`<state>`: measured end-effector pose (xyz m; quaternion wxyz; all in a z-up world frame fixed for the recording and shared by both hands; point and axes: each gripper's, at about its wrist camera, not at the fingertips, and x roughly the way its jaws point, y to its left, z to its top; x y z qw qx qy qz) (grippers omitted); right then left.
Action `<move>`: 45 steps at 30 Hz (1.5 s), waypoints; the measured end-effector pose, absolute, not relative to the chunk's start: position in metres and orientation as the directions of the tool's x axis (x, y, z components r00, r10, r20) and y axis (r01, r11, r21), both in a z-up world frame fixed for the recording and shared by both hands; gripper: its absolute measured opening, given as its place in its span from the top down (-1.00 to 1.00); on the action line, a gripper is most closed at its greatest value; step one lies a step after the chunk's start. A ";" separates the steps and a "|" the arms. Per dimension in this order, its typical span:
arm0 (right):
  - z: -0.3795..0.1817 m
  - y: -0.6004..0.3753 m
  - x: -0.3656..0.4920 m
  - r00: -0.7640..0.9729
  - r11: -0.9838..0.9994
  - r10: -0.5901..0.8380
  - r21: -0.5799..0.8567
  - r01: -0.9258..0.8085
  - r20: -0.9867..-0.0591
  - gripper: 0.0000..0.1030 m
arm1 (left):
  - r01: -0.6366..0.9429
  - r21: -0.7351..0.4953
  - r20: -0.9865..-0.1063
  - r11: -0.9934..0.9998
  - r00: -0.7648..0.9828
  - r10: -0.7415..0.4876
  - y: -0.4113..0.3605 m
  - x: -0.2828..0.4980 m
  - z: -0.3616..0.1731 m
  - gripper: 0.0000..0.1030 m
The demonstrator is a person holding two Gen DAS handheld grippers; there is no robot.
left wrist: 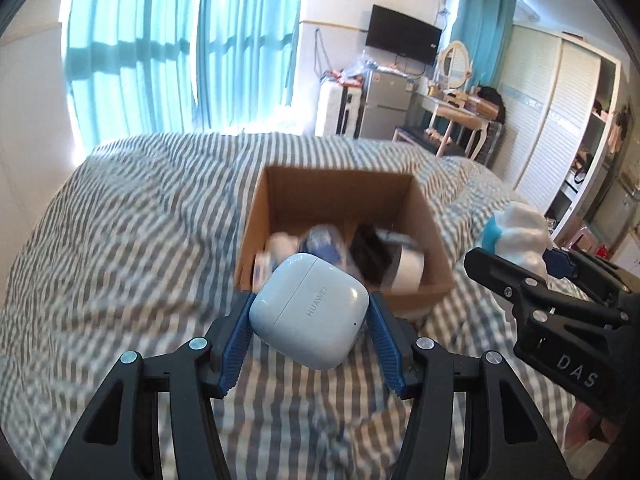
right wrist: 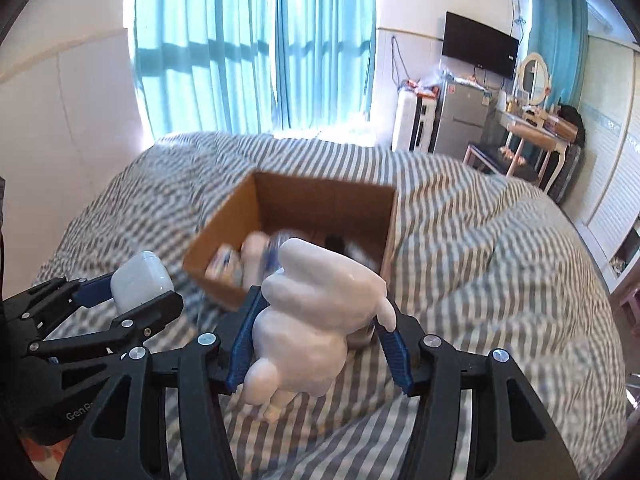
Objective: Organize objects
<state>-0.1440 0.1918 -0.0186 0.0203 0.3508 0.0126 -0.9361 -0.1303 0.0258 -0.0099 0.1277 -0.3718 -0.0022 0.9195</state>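
Above striped bedding (left wrist: pixel 120 240): left gripper (left wrist: pixel 310 312) clamped on white earbud case (left wrist: pixel 308 316), 2 blue pads pressing its sides. Right gripper (right wrist: pixel 316 320) clamped on white figurine (right wrist: pixel 316 320), tilted. Both items held clear of bed, just short of open cardboard box (left wrist: pixel 424 220). Box contents blurred.

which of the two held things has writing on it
The white earbud case in the left claw; it reads HUAWEI. The right claw's white figurine is unmarked.
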 end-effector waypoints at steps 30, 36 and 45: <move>-0.085 0.239 -0.325 -0.618 -0.986 -0.145 0.164 0.027 -0.772 -0.08 | -0.388 -0.090 -0.776 -0.917 -0.550 0.309 0.074 -0.307 -0.089 -0.11; -0.072 0.246 -0.314 -0.657 -0.978 -0.167 0.208 0.016 -0.735 -0.56 | -0.357 -0.133 -0.779 -0.924 -0.539 0.321 0.068 -0.302 -0.086 -0.33; -0.017 0.243 -0.268 -0.729 -0.987 -0.110 0.163 -0.003 -0.675 -0.67 | -0.325 -0.124 -0.682 -0.938 -0.659 0.318 0.059 -0.264 -0.027 -0.74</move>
